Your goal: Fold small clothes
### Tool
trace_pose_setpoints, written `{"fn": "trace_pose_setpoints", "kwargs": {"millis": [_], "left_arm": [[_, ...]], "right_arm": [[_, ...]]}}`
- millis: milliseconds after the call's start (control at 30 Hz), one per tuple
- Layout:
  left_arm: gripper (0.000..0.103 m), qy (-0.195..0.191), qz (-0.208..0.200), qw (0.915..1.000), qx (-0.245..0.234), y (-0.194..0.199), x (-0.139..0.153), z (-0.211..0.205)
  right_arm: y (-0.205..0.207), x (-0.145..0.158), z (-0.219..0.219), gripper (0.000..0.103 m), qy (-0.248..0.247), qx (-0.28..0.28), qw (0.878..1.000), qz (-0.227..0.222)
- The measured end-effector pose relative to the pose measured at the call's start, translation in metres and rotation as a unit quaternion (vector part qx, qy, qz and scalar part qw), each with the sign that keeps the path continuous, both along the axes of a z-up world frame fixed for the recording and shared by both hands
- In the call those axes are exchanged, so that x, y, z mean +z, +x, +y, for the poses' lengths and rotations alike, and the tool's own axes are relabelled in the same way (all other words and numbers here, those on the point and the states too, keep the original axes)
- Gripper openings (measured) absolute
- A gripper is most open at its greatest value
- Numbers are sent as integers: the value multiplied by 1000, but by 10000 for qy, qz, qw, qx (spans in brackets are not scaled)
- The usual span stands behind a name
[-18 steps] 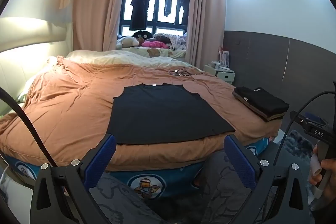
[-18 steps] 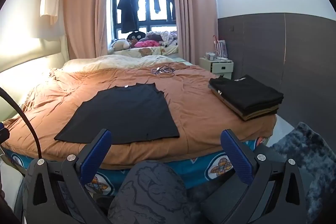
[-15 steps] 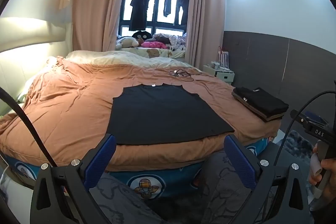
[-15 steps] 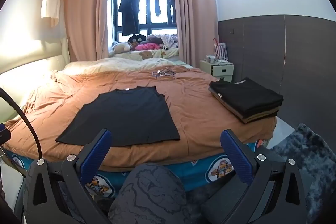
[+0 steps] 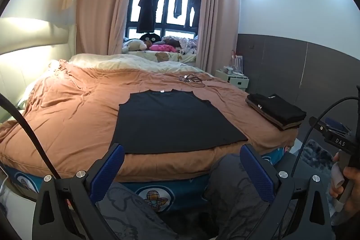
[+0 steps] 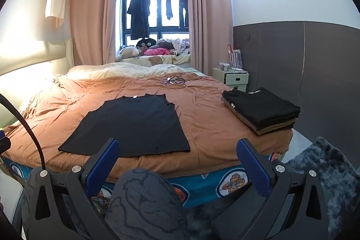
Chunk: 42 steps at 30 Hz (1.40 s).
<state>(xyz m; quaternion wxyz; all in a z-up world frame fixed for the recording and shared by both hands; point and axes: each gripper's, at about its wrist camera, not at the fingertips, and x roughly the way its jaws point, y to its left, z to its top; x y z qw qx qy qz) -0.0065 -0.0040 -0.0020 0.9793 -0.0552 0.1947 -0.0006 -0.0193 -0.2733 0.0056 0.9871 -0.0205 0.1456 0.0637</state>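
A black T-shirt (image 5: 173, 120) lies flat on the brown bedspread (image 5: 67, 118), sleeves folded in, collar toward the window. It also shows in the right wrist view (image 6: 132, 125). A stack of folded dark clothes (image 5: 277, 110) sits at the bed's right corner, also seen in the right wrist view (image 6: 262, 109). My left gripper (image 5: 182, 168) is open and empty, held off the bed's near edge below the shirt's hem. My right gripper (image 6: 177, 163) is open and empty, also short of the bed edge, right of the shirt.
A tangle of cables (image 5: 193, 79) lies on the far part of the bed. A small nightstand (image 6: 231, 79) stands by the right wall. A dark fluffy rug (image 6: 321, 172) is on the floor at right. The person's knees (image 6: 144, 201) are below the grippers.
Both grippers have drifted slightly; the view of the bed shifts a little. Both stay open and nothing on the bed has moved.
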Motion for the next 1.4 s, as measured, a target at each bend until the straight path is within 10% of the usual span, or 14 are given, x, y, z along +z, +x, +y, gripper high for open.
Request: {"fn": "trace_pose_setpoints", "kwargs": {"millis": [1400], "left_arm": [[103, -29, -90, 9999, -127, -11, 5, 0]], "right_arm": [[2, -10, 11, 103, -106, -128, 9999, 24]]}}
